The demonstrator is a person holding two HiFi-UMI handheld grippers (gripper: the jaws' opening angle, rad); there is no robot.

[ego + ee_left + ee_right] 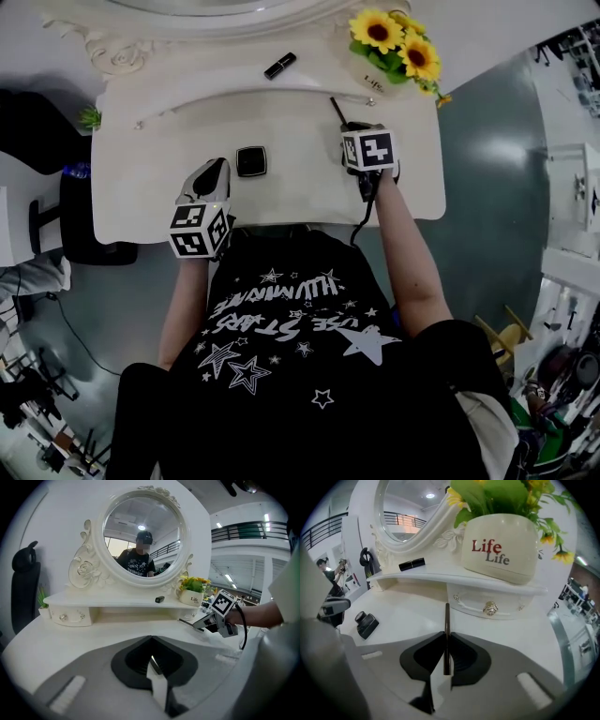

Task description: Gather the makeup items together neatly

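Makeup pencil (336, 109) juts from the right gripper (351, 127) over the white dressing table (300, 202) in the head view. A black compact (250, 161) lies beside the left gripper (217, 169), and a lipstick (279, 66) is up on the shelf. Only the left gripper view shows its jaws together with nothing between them. The right gripper view shows its jaws clamped on the pencil.

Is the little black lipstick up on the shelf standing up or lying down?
Lying down. The lipstick rests lengthwise on its side on the shelf beneath the mirror.
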